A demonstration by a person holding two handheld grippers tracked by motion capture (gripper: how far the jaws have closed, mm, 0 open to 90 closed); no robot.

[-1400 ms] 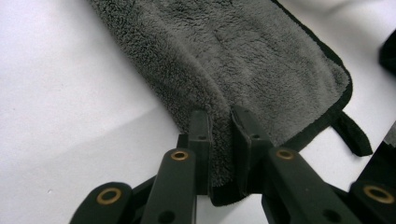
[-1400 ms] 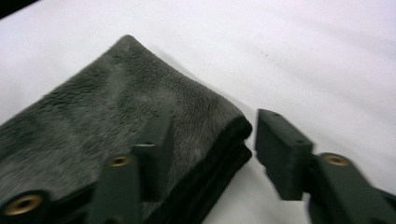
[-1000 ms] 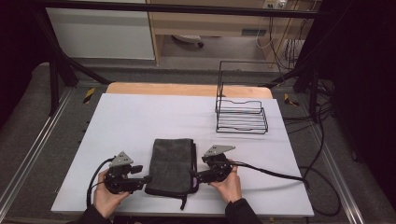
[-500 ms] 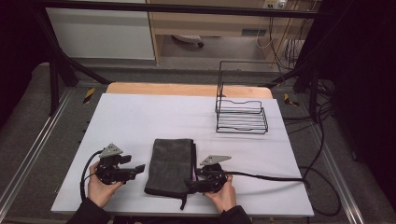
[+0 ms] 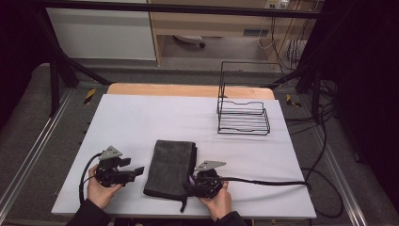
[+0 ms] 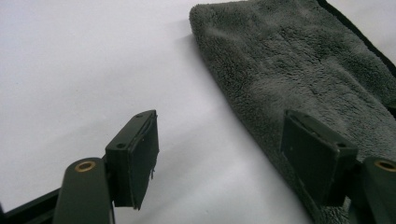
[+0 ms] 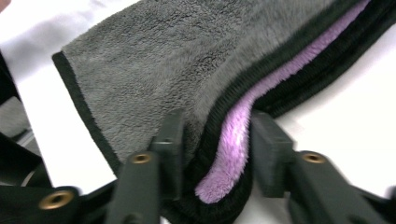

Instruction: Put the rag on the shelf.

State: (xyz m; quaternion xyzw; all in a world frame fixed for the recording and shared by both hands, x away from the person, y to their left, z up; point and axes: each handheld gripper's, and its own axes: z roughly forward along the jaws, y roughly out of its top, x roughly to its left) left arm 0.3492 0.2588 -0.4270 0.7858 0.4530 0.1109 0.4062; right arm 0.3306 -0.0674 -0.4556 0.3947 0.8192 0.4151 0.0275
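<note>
A folded grey towel (image 5: 171, 168) lies on the white table (image 5: 155, 117) near the front edge, a little left of the middle, its long axis running from near to far with the far short edge tilted slightly to the right. It is a plush cloth with a black bound border, and in the right gripper view (image 7: 154, 60) a lilac inner layer shows along its folded edge. The right gripper (image 5: 195, 184) sits at the towel's near right corner, held low in the person's right hand (image 5: 217, 201), with its cable trailing off to the right across the table. Its jaws have just been closing, and the stacked edge of the cloth, grey, black and lilac, lies between them; the left pad looks pressed into the pile while the right one stands close against the black border, so I would call it a pinch on that corner. The left gripper (image 5: 136, 170) is on the left side of the towel, just beside its long left edge, pointing right towards it. Its jaws stand apart with bare table between them, one pad (image 6: 322, 163) above the towel's fringe, and nothing is caught. A black wire rack (image 5: 243, 116) stands far off to the right, well apart from the cloth.
</note>
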